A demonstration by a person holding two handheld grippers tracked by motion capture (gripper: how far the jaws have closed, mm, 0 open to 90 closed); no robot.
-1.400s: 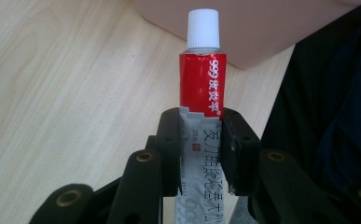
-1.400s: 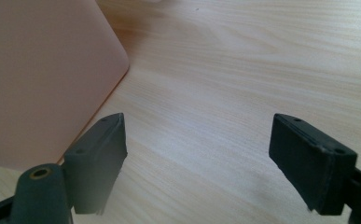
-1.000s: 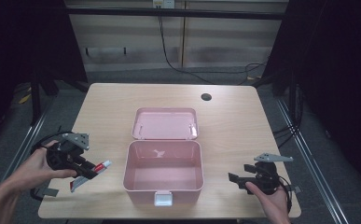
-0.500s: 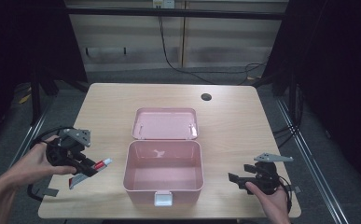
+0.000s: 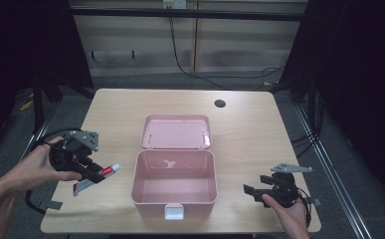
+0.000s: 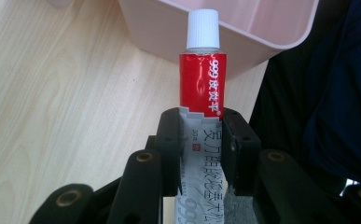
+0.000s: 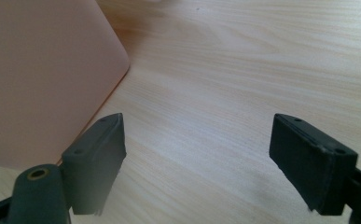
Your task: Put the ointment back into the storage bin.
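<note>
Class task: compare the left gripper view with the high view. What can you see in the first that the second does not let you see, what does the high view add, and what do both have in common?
Left gripper view alone: the printed characters on the tube and its white cap.
High view alone: the box's open lid, the right claw standing open beside the box, and a dark hole in the table.
Both: the left claw shut on the tube, the pink box, the wooden tabletop.

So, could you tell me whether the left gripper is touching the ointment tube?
Touching. In the left gripper view, the left gripper has both jaws pressed against the flat sides of the ointment tube.
</note>
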